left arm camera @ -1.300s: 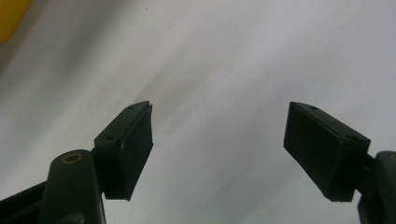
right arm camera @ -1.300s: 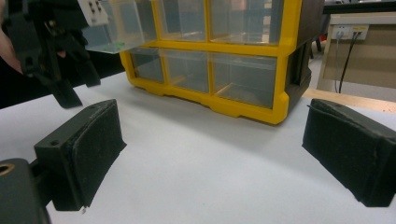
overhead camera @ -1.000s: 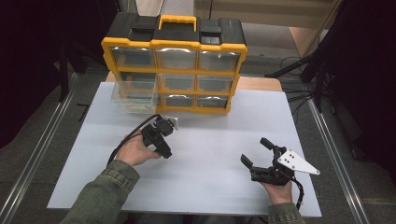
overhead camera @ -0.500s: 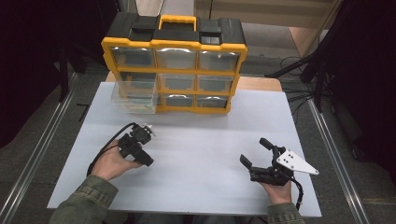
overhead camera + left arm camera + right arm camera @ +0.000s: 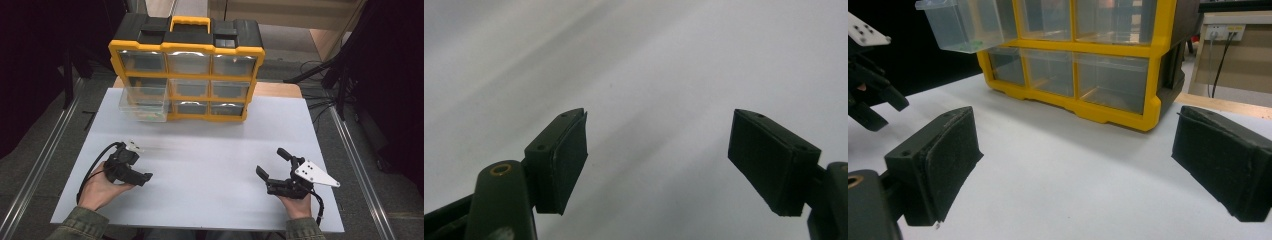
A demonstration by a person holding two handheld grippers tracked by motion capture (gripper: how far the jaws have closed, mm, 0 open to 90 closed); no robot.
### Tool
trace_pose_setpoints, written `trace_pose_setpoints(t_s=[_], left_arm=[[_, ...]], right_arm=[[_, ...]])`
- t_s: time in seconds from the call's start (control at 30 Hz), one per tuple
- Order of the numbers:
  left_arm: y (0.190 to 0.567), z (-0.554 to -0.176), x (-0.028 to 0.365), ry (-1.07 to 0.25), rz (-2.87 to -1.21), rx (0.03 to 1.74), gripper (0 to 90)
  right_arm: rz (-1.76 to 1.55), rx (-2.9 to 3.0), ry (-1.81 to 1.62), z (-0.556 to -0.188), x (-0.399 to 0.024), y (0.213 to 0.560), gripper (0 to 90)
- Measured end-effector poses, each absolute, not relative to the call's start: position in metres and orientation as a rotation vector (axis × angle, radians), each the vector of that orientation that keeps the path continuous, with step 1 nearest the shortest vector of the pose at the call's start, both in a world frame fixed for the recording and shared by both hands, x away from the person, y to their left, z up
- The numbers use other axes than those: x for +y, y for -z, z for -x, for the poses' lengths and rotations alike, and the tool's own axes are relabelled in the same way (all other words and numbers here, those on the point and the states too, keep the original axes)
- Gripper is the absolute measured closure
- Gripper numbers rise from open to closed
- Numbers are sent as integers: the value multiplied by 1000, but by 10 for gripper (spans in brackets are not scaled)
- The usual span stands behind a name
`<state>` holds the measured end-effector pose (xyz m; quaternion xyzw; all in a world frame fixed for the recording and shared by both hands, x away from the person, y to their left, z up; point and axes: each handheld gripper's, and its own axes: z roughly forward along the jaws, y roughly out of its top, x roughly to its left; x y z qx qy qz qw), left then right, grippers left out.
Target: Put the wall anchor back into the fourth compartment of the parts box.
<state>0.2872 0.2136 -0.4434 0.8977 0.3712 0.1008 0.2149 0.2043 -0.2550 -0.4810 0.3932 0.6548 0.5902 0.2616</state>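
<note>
**Both grippers open above the board, drawer pulled out of the organizer**

The left gripper [image 5: 131, 170] is held low over the near-left part of the white board [image 5: 210, 160]. In the left gripper view its jaws stand apart with nothing between the pads [image 5: 569, 160]; only blurred white surface lies beyond them.

The right gripper [image 5: 274, 164] is held over the near-right part of the board, well apart from the left one. Its jaws are spread, with nothing between them, and point toward the organizer.

The yellow and black drawer organizer [image 5: 187, 75] stands at the far edge of the board, front toward the person. One clear drawer [image 5: 144, 104], on the left side of the middle row, is pulled part way out; the other drawers sit flush. In the right gripper view a small green item [image 5: 975, 45] lies in the pulled-out drawer [image 5: 963, 25]
</note>
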Motion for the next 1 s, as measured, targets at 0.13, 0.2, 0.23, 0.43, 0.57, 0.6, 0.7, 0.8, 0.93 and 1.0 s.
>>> trace_pose_setpoints(t_s=[0.13, 0.2, 0.23, 0.43, 0.57, 0.6, 0.7, 0.8, 0.93, 1.0], left_arm=[[443, -280, 227, -352, -2349, 1008, 233], [443, -276, 234, -384, -2260, 998, 232], [443, -274, 236, -411, -2218, 987, 232], [447, -264, 247, -546, -2014, 930, 194], [445, -255, 251, -645, -1871, 872, 135], [444, -253, 252, -665, -1833, 850, 134], [440, -245, 254, -735, -1723, 802, 133], [442, -240, 258, -768, -1616, 776, 132], [444, -239, 264, -760, -1589, 796, 133], [443, -239, 266, -754, -1579, 802, 133]], right_arm=[[-1059, 1767, -1601, -204, -255, 481, 55], [-1059, 1767, -1601, -204, -255, 481, 55], [-1058, 1768, -1599, -204, -255, 481, 55], [-1057, 1769, -1599, -204, -255, 481, 55], [-1057, 1770, -1598, -204, -255, 481, 55], [-1059, 1768, -1600, -204, -255, 481, 55], [-1064, 1767, -1602, -204, -256, 481, 55], [-1058, 1763, -1606, -204, -255, 480, 55], [-1051, 1769, -1608, -203, -253, 480, 55], [-1049, 1768, -1608, -203, -253, 480, 55]])
